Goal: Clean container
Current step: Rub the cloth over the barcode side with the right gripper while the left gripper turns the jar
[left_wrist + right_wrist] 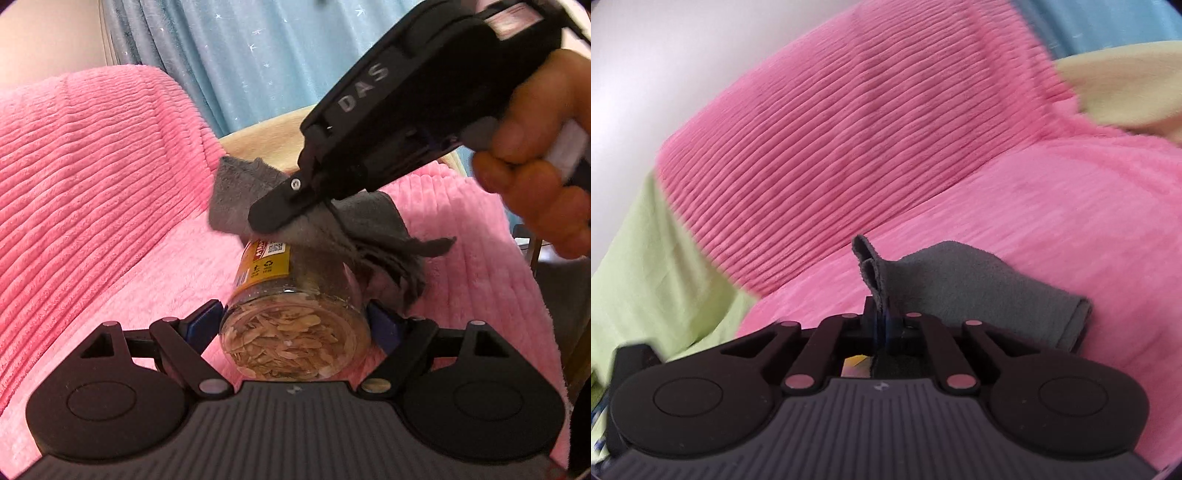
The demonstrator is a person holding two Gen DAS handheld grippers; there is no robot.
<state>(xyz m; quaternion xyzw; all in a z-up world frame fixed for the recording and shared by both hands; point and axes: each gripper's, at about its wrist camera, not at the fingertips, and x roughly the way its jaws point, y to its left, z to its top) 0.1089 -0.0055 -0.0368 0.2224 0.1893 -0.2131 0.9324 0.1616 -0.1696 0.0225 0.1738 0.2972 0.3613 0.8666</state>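
Your left gripper [295,317] clamps the jar [295,314] by its sides; your right gripper [266,218] pinches the grey cloth [369,229], pressing it against the jar above the pink blanket [92,184].

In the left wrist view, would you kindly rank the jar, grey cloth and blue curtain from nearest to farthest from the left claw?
1. Jar: clamped in the left claw.
2. Grey cloth: draped over the jar's far end.
3. Blue curtain: background, top.

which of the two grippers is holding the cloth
The right gripper, shut on the grey cloth. The left gripper clamps the clear jar instead.
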